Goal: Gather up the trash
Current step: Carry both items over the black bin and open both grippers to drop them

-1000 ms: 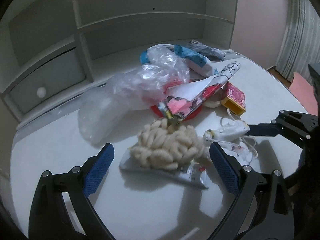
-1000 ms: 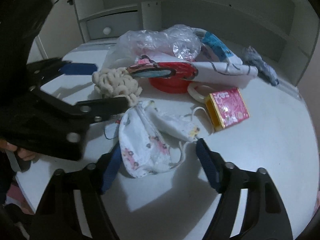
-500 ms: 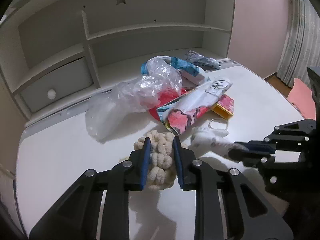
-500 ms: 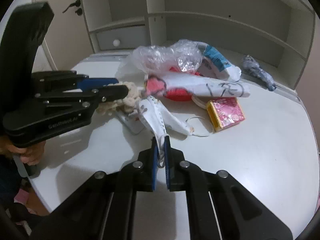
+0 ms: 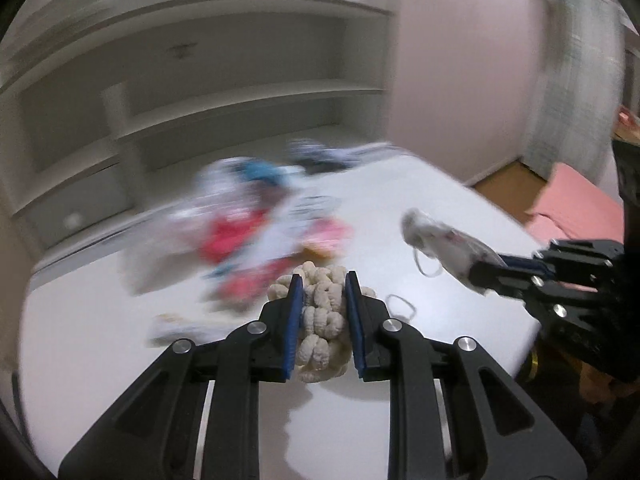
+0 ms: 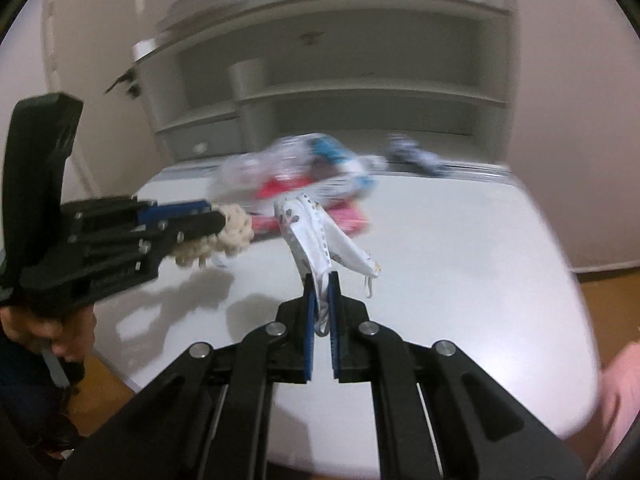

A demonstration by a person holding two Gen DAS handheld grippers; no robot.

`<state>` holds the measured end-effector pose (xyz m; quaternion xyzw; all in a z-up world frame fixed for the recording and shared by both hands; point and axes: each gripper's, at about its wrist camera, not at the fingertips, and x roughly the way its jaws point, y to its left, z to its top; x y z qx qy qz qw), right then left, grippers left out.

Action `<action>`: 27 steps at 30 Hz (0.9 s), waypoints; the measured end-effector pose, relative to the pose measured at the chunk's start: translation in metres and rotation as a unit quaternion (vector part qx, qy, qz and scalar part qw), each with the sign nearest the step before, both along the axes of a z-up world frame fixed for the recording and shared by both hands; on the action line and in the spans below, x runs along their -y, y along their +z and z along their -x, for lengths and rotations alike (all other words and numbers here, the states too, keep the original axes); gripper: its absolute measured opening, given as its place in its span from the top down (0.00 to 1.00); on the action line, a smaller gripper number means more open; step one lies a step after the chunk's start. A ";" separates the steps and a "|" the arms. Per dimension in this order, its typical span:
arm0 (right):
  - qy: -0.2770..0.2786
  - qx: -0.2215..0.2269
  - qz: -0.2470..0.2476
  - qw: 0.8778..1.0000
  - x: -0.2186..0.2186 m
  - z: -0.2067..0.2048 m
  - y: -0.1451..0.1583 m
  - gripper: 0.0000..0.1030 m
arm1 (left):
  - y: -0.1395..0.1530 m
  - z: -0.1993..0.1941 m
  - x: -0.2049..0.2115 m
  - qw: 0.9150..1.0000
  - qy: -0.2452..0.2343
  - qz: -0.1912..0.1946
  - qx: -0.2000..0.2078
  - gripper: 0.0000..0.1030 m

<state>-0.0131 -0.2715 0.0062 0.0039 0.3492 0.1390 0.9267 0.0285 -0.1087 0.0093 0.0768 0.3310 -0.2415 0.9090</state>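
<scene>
Left wrist view: left hand-held gripper (image 5: 320,312) clamps the puffed snacks (image 5: 322,320); right hand-held gripper (image 6: 323,300) pinches a face mask (image 6: 316,236). The blurred trash pile (image 5: 256,236) remains on the table (image 5: 100,340).

Left gripper (image 5: 320,300): black frame, blue pads on fingers (image 5: 295,312).
Puffed snack bundle (image 5: 322,320): cream-beige, ribbed knobbly texture.
Right gripper (image 6: 323,300): black, same blue pads.
Face mask (image 6: 316,236): white with small dark printed spots, white ear loops.
Worktop (image 6: 440,248): plain white.
Trash pile (image 5: 256,232): blurred; red, pink, blue, white patches, possibly clear plastic.
Shelf unit (image 5: 200,92): pale grey-white.
Wall (image 5: 460,60): pinkish.
</scene>
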 end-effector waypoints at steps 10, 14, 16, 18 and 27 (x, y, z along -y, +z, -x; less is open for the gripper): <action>-0.228 -0.019 -0.005 0.973 0.203 0.099 -0.024 0.93 | -0.036 0.068 0.218 0.976 -0.216 0.011 -0.031 0.80; -0.305 -0.045 -0.020 0.951 0.276 0.142 -0.054 0.93 | -0.060 0.096 0.288 0.958 -0.281 0.014 -0.050 0.80; -0.333 -0.061 -0.032 0.941 0.304 0.158 -0.074 0.93 | -0.078 0.110 0.319 0.950 -0.307 0.006 -0.060 0.80; -0.356 -0.078 -0.044 0.930 0.330 0.174 -0.097 0.93 | -0.099 0.120 0.344 0.941 -0.331 0.001 -0.075 0.80; -0.406 -0.186 -0.107 0.889 0.404 0.194 -0.228 0.93 | -0.215 0.121 0.431 0.927 -0.338 -0.054 -0.153 0.80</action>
